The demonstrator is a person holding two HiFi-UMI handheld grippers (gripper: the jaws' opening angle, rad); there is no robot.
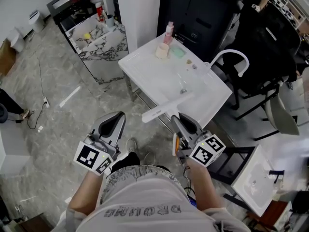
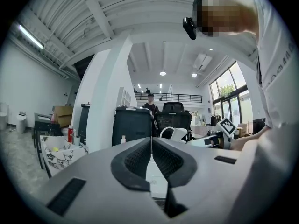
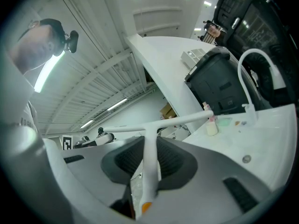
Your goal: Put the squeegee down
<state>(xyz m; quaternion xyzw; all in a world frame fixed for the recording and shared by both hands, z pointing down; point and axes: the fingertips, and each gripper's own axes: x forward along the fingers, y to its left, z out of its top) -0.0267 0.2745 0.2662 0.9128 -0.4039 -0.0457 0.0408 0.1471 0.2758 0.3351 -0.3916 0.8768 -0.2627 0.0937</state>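
Note:
A white squeegee (image 1: 166,109) with a long crossbar is gripped by its handle in my right gripper (image 1: 181,120), held level just short of the front edge of the white washbasin (image 1: 145,62). In the right gripper view the squeegee's handle (image 3: 150,171) runs between both pads and its blade bar (image 3: 159,124) lies across in front, with an orange tip near the camera. My left gripper (image 1: 117,117) hovers beside it at the left over the floor; its jaws are together with nothing between them (image 2: 151,146).
On the basin stand a pink bottle (image 1: 169,30), a pale cup (image 1: 162,50) and a green soap (image 1: 178,52); a curved tap (image 1: 231,57) rises at its right. A marble-topped stand (image 1: 99,40) is far left. Black chairs (image 1: 263,47) stand behind. A second basin (image 1: 263,175) is at lower right.

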